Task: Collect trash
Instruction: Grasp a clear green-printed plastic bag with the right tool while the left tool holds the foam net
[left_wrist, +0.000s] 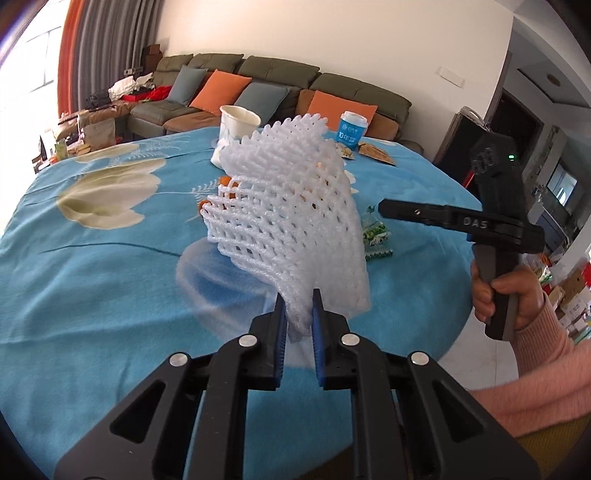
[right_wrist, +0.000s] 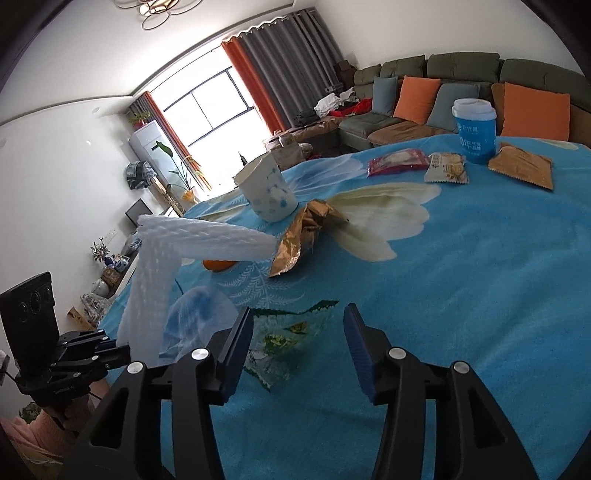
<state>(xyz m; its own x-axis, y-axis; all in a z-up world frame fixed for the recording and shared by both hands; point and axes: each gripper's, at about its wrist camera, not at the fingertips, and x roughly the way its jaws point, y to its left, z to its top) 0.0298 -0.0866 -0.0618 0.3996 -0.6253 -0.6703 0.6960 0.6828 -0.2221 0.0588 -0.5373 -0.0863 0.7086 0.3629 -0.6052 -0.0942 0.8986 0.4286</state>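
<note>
While most of the trash lies on the bench, one piece is up in the air. The left gripper (left_wrist: 297, 314) has its jaws pinched tight on the bottom edge of the white foam fruit net (left_wrist: 291, 206), and the net hangs above the blue flowered blanket (left_wrist: 92, 277) that covers the bench. So the net is picked up, but I cannot see any bin or bag to put it in.

The right gripper (right_wrist: 297, 345) has its jaws partly apart with nothing between them. They sit just above the clear plastic wrapper with green print (right_wrist: 280, 343), which lies flat on the blanket. The pads do not touch it, so I think that wrapper is the next thing to grab.

A lot is left to do. Near the middle lie the crumpled gold foil wrapper (right_wrist: 306, 236) and a small orange bit of peel (right_wrist: 218, 264), with the white paper cup with blue dots (right_wrist: 267, 190) close by. Farther away stand the blue cup with a white lid (right_wrist: 474, 127), the red snack packet (right_wrist: 397, 160), the pale snack packet (right_wrist: 447, 168) and the flat brown packet (right_wrist: 524, 168).

I think the job is only just started, with one piece lifted and the rest waiting.
</note>
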